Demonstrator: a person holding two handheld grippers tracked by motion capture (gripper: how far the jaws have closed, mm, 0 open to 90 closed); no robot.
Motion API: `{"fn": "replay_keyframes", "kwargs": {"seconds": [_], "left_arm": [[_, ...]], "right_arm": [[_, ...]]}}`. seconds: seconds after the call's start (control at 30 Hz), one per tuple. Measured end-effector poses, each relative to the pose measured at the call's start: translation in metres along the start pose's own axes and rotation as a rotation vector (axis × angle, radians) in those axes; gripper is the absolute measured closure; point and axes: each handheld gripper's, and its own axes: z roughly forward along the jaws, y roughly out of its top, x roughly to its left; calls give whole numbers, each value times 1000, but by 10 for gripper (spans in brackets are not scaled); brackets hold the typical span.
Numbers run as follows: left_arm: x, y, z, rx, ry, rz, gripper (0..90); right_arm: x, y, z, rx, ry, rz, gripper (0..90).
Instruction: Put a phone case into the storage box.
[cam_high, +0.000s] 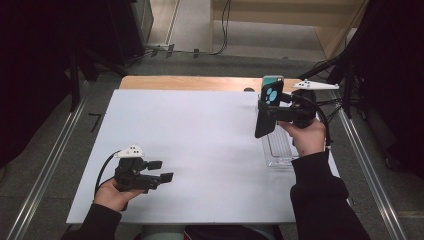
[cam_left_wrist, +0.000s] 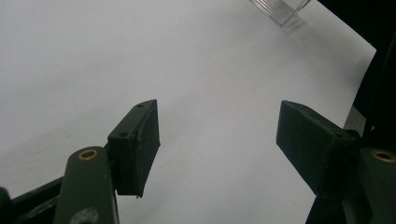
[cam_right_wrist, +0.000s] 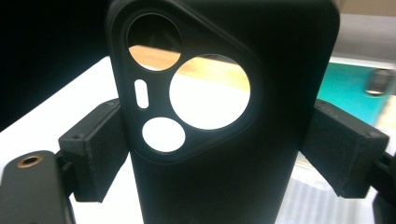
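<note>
While the left gripper (cam_high: 161, 170) is held low and released over the white table (cam_high: 200, 150), the black phone case (cam_high: 266, 112) is seen upright, clamped by the right gripper (cam_high: 272, 114) above the clear tray (cam_high: 278, 149). In the left gripper view, nothing lies between the spread jaws. In the right gripper view, the case's (cam_right_wrist: 224, 140) long axis is vertical, gripped across its width.

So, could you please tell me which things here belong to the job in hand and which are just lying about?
In the job:
- black phone case, clamped upright in the right gripper
- clear tray on the white board, just beneath the case

Lying about or idle:
- teal phone behind the case
- left gripper, open, holding nothing
</note>
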Motion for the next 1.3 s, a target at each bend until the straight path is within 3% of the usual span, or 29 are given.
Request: {"fn": "replay_keyframes", "kwargs": {"seconds": [0.33,0.83,1.13,1.3], "left_arm": [[4,1,0,-7,-14,-15,307],[8,0,4,-1,-10,-22,306],[8,1,4,8,-13,-8,307],[12,2,3,-9,-15,-27,307]], "right_arm": [[-23,-2,3,-42,-116,45,116],[-53,7,31,-18,-246,68,116],[-67,2,56,-7,-260,95,116],[-73,-1,68,1,-298,110,115]]}}
